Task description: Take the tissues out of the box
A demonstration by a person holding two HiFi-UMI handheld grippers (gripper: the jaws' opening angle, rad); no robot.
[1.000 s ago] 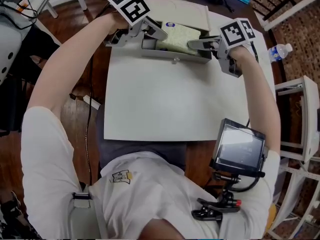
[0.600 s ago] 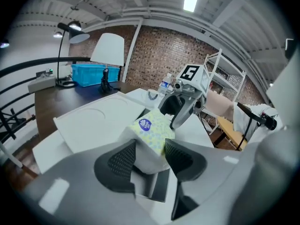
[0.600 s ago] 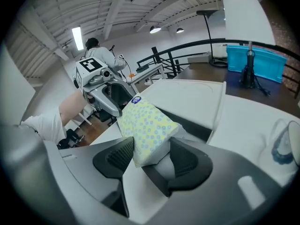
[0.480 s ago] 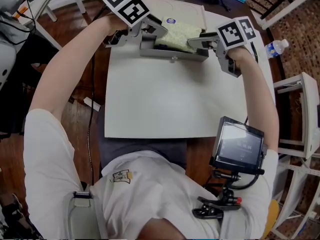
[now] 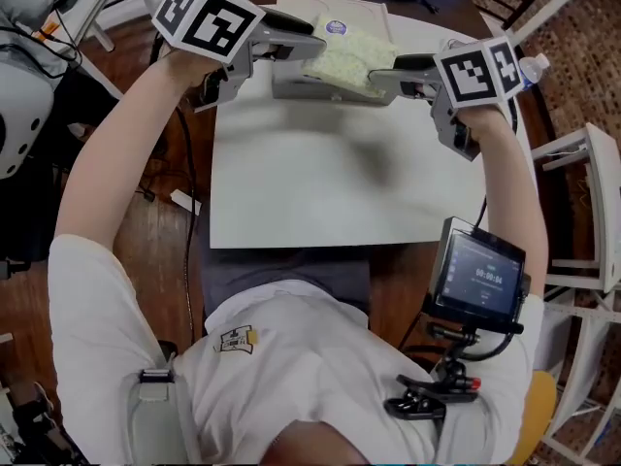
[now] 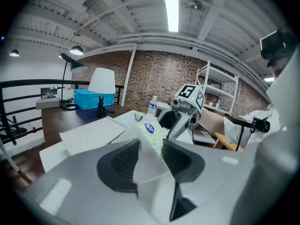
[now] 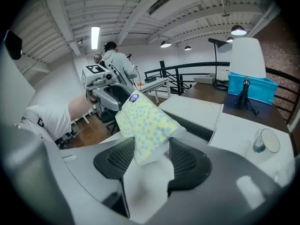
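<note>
A yellow-and-blue patterned tissue pack hangs in the air just above the open grey box, stretched between both grippers. My left gripper has the pack's clear plastic end between its pads, and its jaws are closing on it. From the right, my right gripper holds the pack's other end, its jaws closing too and the pads pressing the wrapper. In the right gripper view the box lies below the pack with its lid thrown back.
The box sits at the far edge of a white table. A water bottle stands at the table's right, with a blue bin and a lamp behind. White shelving is on the right. A small screen sits by the person's right arm.
Both grippers have risen with the tissue pack, lifting it out of the box. The jaws have narrowed on the pack's ends.
</note>
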